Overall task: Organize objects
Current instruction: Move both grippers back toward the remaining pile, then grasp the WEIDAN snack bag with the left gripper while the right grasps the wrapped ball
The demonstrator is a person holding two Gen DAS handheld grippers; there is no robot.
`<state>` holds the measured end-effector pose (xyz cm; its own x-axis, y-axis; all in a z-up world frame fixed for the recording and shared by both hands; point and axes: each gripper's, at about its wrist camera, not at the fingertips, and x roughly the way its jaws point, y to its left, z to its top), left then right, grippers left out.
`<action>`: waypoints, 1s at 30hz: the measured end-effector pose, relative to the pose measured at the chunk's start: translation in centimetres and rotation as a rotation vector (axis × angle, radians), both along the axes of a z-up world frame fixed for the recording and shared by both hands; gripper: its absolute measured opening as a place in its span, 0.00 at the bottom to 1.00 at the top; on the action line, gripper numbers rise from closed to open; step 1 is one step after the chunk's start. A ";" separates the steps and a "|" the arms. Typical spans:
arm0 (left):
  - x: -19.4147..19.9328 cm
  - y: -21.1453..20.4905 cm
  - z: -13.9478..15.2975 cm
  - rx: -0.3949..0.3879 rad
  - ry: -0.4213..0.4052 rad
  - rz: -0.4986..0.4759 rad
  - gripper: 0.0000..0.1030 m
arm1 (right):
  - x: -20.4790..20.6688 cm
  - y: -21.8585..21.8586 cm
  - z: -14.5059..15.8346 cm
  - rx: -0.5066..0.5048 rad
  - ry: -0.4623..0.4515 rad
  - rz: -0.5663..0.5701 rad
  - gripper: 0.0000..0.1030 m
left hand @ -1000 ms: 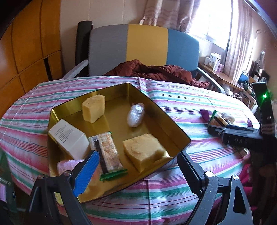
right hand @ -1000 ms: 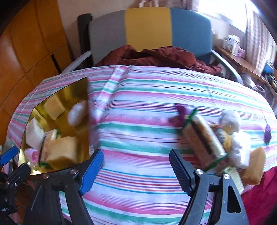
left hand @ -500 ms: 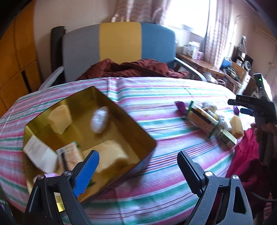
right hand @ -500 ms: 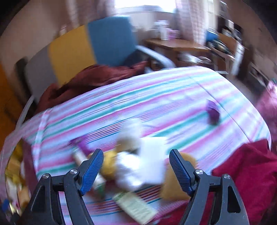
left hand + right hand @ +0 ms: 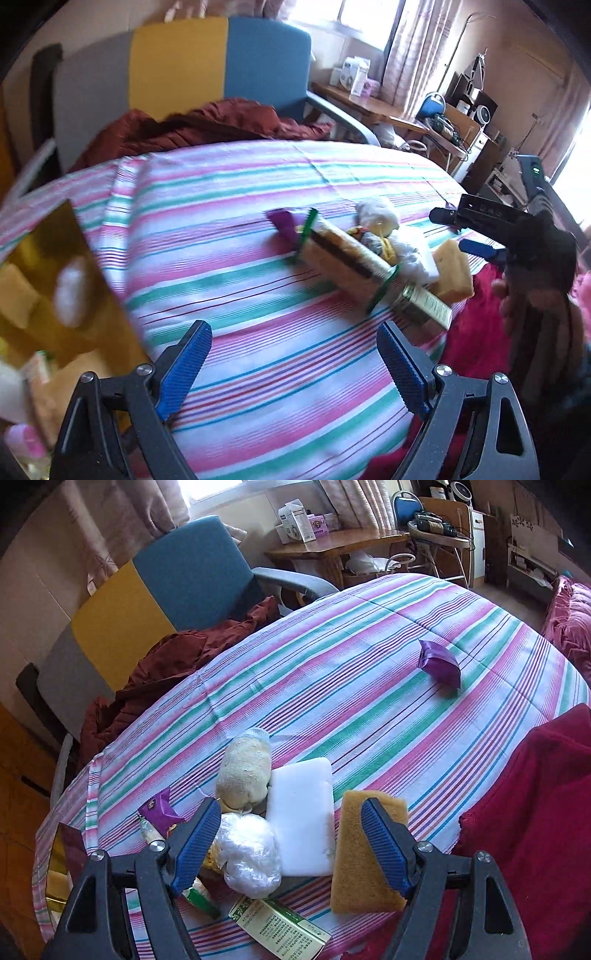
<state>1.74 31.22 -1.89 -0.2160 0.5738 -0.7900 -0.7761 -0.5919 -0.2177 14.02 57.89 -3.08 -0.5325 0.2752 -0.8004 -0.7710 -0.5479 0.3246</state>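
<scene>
A pile of small items lies on the striped tablecloth (image 5: 369, 686): a white soap bar (image 5: 301, 819), a yellow sponge (image 5: 364, 853), a clear plastic bundle (image 5: 249, 853), a beige lump (image 5: 242, 771) and a green-printed box (image 5: 280, 928). My right gripper (image 5: 291, 843) is open and hovers just above the pile. My left gripper (image 5: 291, 363) is open and empty over bare cloth, short of the same pile (image 5: 369, 254). The right gripper (image 5: 465, 230) also shows in the left wrist view. The gold tin (image 5: 55, 295) holding several items sits at the left edge.
A purple packet (image 5: 439, 662) lies alone further out on the table. A second purple wrapper (image 5: 159, 810) lies left of the pile. A red cloth (image 5: 535, 812) hangs at the table's right edge. A chair with a brown garment (image 5: 177, 657) stands behind the table.
Both grippers have swung right, away from the gold tin. The right gripper has come in over the pile. The left gripper now faces the pile, with the tin at its left edge.
</scene>
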 end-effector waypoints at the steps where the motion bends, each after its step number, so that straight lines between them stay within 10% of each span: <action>1: -0.1 0.7 -0.2 -0.001 -0.023 -0.004 0.88 | -0.1 0.2 -0.1 -0.003 0.002 0.002 0.77; 16: -4.3 11.3 -3.4 -0.065 -0.077 0.057 0.89 | -0.9 0.0 -0.6 -0.029 -0.010 0.056 0.78; 30: -2.9 5.5 -5.1 -0.158 -0.042 0.076 0.89 | -0.9 0.2 -0.5 -0.041 0.002 0.059 0.78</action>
